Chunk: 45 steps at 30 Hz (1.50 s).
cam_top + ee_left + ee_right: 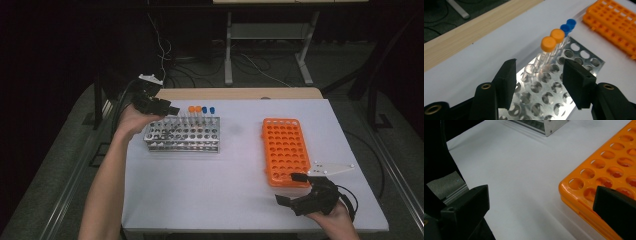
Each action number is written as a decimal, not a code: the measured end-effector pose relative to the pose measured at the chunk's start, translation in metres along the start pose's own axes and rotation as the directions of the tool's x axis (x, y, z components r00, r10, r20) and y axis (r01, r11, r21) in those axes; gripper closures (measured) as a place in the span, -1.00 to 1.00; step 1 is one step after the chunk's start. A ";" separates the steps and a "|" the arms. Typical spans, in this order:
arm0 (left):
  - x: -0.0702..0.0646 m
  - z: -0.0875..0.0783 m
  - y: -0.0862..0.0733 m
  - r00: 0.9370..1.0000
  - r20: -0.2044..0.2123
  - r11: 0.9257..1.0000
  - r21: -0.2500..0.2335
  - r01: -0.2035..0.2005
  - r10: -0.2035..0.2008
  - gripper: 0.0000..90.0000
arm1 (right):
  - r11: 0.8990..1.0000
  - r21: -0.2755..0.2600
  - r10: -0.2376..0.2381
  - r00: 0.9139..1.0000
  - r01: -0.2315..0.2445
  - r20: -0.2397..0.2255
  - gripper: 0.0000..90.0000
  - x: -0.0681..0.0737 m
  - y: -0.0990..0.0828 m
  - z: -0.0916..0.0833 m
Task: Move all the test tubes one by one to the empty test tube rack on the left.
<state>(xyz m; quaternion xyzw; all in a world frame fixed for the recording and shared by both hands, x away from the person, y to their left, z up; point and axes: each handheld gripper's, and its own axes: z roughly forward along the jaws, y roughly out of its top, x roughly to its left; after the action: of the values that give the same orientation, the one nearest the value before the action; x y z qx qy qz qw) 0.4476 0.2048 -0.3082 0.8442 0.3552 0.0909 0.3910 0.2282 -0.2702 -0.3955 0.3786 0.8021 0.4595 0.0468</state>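
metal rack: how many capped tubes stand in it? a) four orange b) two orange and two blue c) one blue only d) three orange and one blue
b: in the left gripper view two orange-capped tubes and two blue-capped tubes stand in a row along one edge of the metal rack.

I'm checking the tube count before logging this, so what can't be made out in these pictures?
- Capless tube, left gripper view: clear glass against the shiny metal rack; how many stand there is unclear.
- Blue caps, left gripper view: one overlaps the other.
- Orange rack, right gripper view: cut off by the frame edge and the right gripper's jaw.
- Tubes, high view: too small to count.
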 end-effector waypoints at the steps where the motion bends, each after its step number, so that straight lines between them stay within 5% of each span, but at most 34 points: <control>1: -0.002 -0.005 -0.004 1.000 -0.001 1.000 -0.018 0.006 -0.006 -0.10 | 1.000 -0.002 0.000 1.000 0.000 0.001 -0.99 0.000 0.000 0.000; 8: -0.014 -0.032 -0.032 0.998 0.005 0.991 -0.117 0.057 -0.057 -0.37 | 1.000 0.000 0.002 1.000 -0.002 0.000 -0.99 -0.002 -0.002 0.001; 19: -0.056 -0.046 -0.076 0.999 0.019 0.978 -0.204 0.050 -0.047 -0.88 | 1.000 0.009 -0.008 1.000 0.008 0.000 -0.99 0.001 -0.004 0.004; 33: -0.114 -0.030 -0.113 0.998 0.060 0.966 -0.258 0.030 -0.015 -1.00 | 1.000 -0.024 0.000 1.000 0.001 0.013 -0.99 -0.003 -0.008 0.001; 45: -0.146 -0.001 -0.145 0.993 0.116 0.974 -0.228 0.020 0.007 -1.00 | 0.997 -0.075 0.013 0.999 -0.009 0.045 -0.99 -0.010 -0.014 -0.005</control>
<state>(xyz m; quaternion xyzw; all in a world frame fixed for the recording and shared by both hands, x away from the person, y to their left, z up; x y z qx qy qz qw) 0.2638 0.1718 -0.3948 0.7963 0.3218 0.0808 0.5058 0.2249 -0.2842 -0.4065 0.3914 0.7809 0.4807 0.0767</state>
